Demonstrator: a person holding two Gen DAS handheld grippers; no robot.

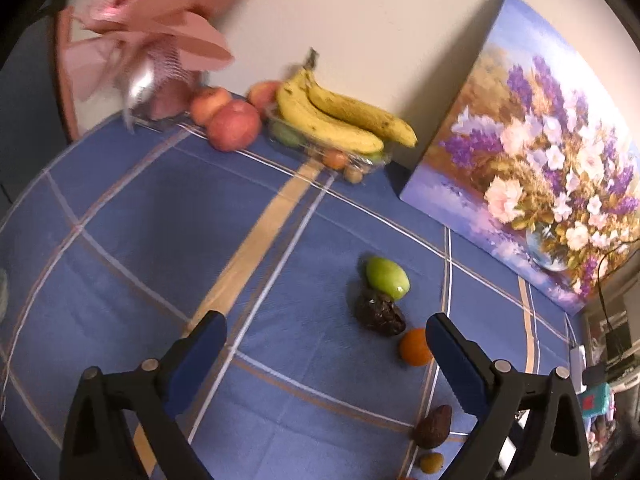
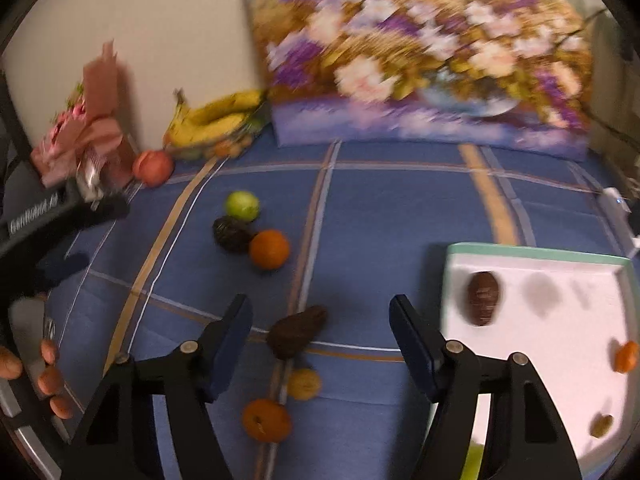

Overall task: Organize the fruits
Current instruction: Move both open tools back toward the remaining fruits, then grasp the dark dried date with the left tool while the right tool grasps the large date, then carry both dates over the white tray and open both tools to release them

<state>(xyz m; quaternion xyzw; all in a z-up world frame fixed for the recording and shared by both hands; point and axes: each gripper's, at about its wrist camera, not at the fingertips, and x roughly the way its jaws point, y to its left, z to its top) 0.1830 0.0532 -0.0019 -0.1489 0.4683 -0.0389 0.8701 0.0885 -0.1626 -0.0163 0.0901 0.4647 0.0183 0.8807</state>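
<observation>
Blue plaid cloth (image 2: 380, 208) bears a wrinkled brown avocado (image 2: 296, 332) and a glossy green fruit (image 2: 242, 205).

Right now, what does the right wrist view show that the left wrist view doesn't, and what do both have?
Only the right wrist view shows the white tray holding a dark brown fruit, the open right gripper, and a flattened orange fruit near the bottom.

Only the left wrist view shows the open left gripper from behind, empty.

Both share the green fruit, the wrinkled dark fruit touching it, the orange, the bananas, the flower painting and the blue checked cloth.
</observation>
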